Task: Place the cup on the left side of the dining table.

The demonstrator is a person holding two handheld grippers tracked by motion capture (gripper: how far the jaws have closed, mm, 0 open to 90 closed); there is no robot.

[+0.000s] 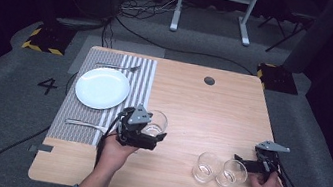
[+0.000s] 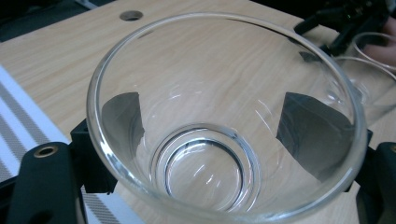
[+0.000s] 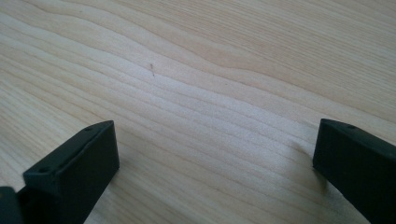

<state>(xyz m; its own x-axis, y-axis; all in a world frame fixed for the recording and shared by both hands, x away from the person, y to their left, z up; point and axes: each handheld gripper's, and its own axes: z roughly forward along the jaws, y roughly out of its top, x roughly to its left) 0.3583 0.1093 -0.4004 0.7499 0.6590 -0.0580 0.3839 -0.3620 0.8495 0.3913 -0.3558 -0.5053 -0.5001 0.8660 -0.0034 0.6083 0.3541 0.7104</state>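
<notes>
Clear glass (image 2: 224,126) sits clamped between the left gripper's (image 1: 140,132) jaws at centre frame of the high view, just right of the striped placemat (image 1: 139,76). Its base is blurred up close. Lower right, the right gripper (image 3: 215,158) stands apart over bare table (image 3: 210,70), beside two more glasses (image 1: 220,170).

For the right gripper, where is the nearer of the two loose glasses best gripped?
Across its side wall, coming from the right. That glass stands upright beside the open right gripper, and the second glass blocks its left side.
</notes>
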